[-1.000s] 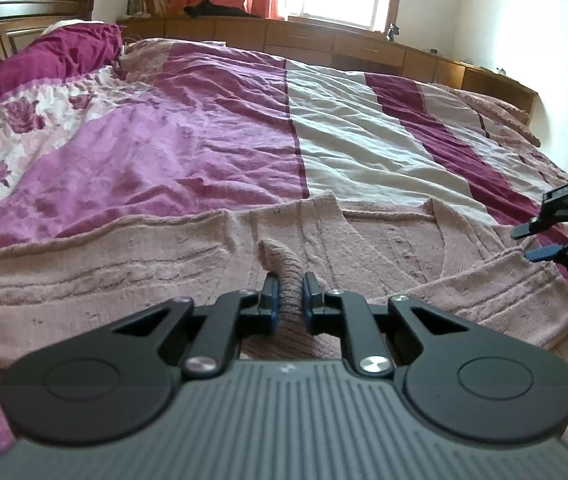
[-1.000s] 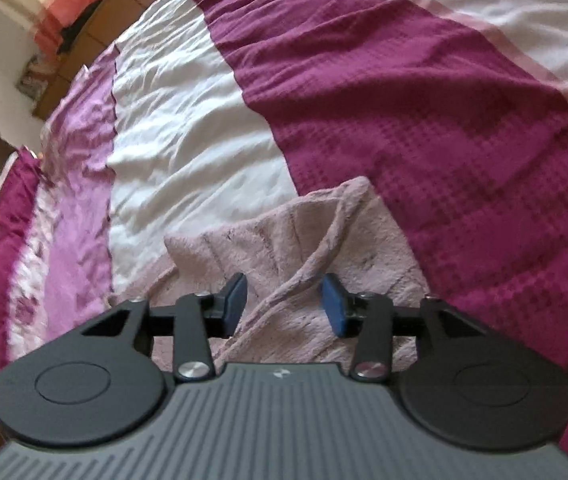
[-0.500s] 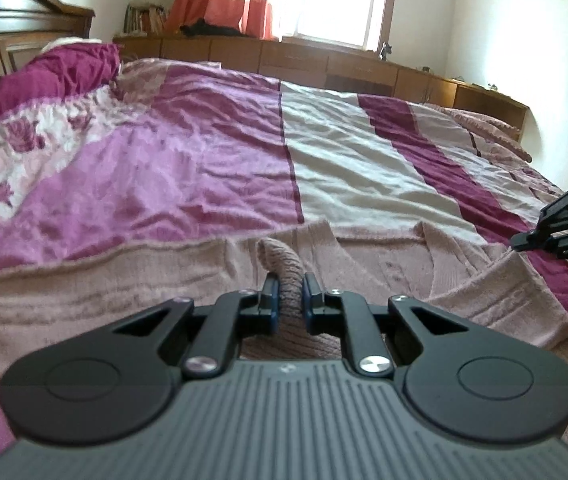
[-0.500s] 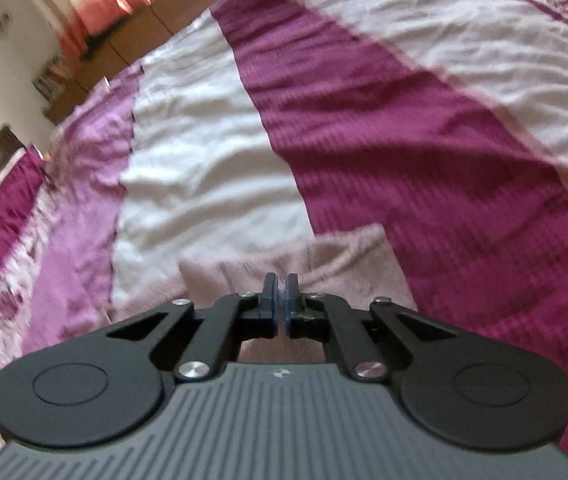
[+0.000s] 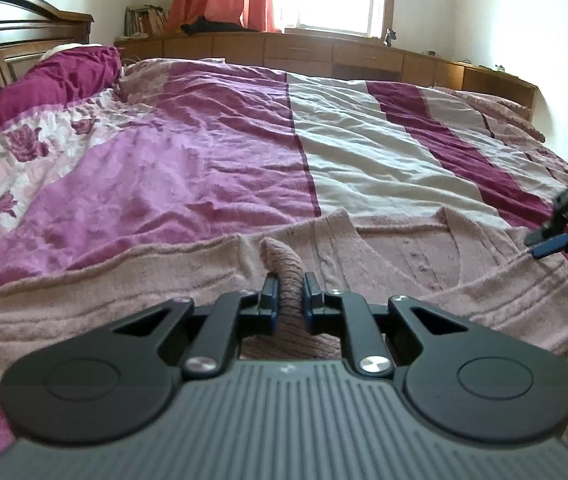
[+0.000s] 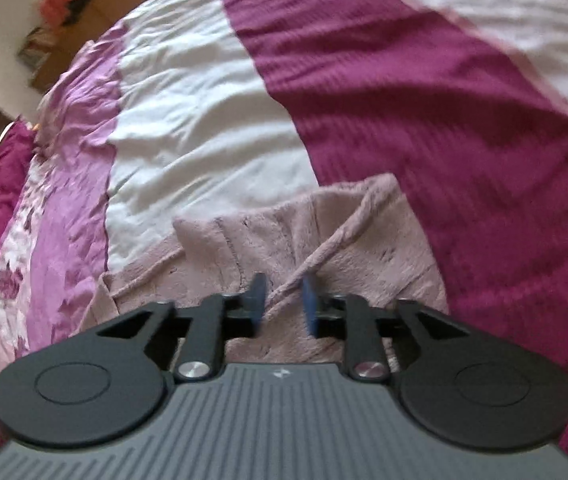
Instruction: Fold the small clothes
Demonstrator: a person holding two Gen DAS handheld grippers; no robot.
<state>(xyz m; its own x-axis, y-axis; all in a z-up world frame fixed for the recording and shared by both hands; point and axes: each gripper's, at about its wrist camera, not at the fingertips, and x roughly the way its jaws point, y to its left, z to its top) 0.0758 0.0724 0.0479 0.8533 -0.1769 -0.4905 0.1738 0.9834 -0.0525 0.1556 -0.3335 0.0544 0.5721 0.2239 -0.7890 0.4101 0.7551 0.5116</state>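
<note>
Pinching a raised fold of the dusty-pink knitted cardigan (image 5: pixel 403 256) on the striped bed (image 5: pixel 363 140), the left gripper (image 5: pixel 287 294) holds; the right gripper's (image 6: pixel 284 304) jaws are opening over its edge.

We see the pink knitted cardigan (image 5: pixel 403 256) lying on the striped magenta-and-white quilted bedspread (image 5: pixel 212 152), wooden headboard (image 5: pixel 12 48) at left, behind.

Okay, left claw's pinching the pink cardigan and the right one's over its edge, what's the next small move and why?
Probably close the right claw on the raised edge seam of the pink knit cardigan. Its jaws are opening, with the seam between them but no pad pressing it, while the left claw already pinches a bunched fold. Both sides need a grip before the fold is lifted over.
</note>
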